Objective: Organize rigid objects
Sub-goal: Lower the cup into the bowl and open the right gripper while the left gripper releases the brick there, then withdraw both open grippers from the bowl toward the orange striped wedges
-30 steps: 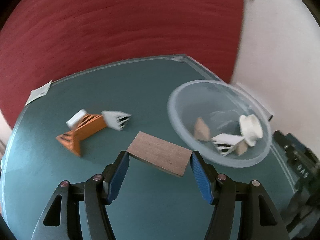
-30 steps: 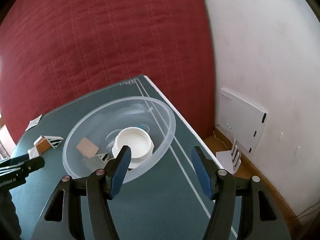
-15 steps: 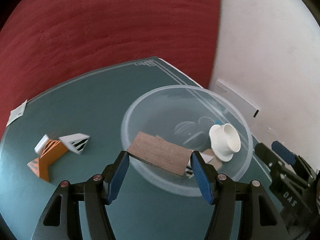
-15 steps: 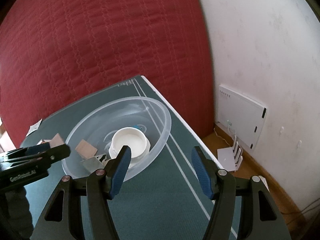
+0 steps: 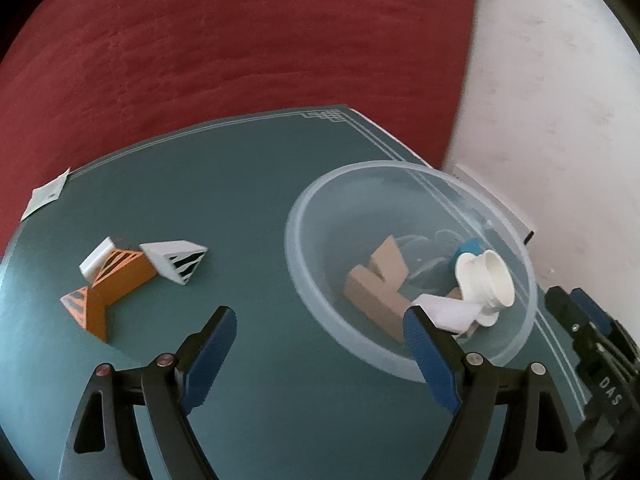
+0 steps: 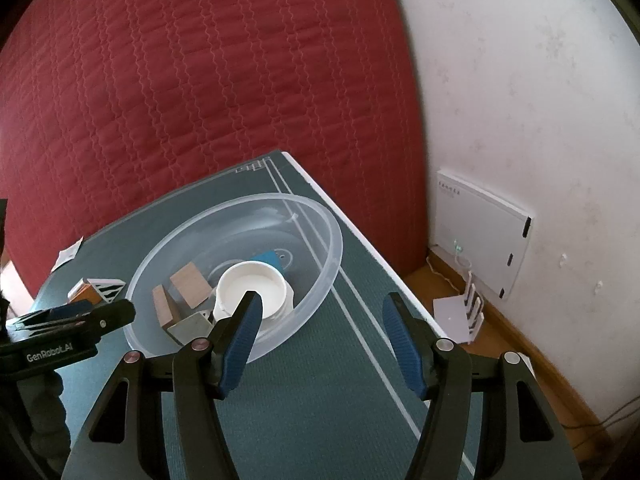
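A clear plastic bowl (image 5: 304, 280) (image 6: 336, 248) stands on the teal table (image 5: 240, 184). In it a flat wooden board (image 5: 376, 304) lies tilted beside a wooden block (image 5: 390, 258), with a white cup (image 5: 486, 280) (image 6: 252, 288), a white striped wedge (image 5: 448, 312) and a blue piece (image 5: 470, 246). My left gripper (image 5: 320, 314) hovers at the bowl's near left rim, its jaws opening with nothing between them. Left of it lie an orange angled piece (image 5: 108, 292), a white striped wedge (image 5: 178, 258) and a small white block (image 5: 96, 260). My right gripper (image 6: 322, 298) stands open and empty by the bowl's near right side.
A paper slip (image 5: 46, 196) lies at the table's far left corner. A red quilted cloth (image 6: 200, 100) hangs behind the table. Right of the table's edge are a white wall (image 6: 520, 80), a white box (image 6: 480, 236) and a wooden floor.
The left gripper carried the wooden board from above the table to above the bowl, then its jaws widened and the board dropped into the bowl. The right gripper has kept still.
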A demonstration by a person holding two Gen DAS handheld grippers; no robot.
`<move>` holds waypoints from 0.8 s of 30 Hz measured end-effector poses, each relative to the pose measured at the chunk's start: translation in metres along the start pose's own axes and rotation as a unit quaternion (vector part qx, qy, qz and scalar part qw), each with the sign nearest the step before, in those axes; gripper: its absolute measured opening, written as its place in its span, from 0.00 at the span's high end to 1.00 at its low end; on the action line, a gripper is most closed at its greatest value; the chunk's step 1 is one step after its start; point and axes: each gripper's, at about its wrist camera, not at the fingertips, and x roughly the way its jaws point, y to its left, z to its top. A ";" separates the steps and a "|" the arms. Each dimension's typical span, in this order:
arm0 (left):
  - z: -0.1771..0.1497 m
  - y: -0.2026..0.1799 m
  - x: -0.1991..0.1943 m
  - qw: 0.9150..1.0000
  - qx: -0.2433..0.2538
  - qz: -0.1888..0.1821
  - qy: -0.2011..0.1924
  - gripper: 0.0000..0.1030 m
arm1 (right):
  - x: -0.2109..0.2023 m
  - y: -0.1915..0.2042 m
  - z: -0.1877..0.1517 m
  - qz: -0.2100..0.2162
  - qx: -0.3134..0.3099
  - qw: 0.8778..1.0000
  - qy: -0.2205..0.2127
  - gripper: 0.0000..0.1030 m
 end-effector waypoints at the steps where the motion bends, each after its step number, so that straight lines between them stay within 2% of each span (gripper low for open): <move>1: -0.001 0.002 0.000 1.000 -0.001 0.004 0.000 0.14 | 0.000 0.000 0.000 0.000 0.000 1.000 0.000 0.38; 17: -0.016 0.044 -0.011 0.998 -0.043 0.047 0.000 0.13 | -0.002 0.002 0.000 -0.002 -0.011 1.000 -0.001 0.38; 24: -0.020 0.073 -0.018 0.995 -0.071 0.076 -0.003 0.11 | -0.004 0.006 -0.001 0.000 -0.015 1.000 0.002 0.38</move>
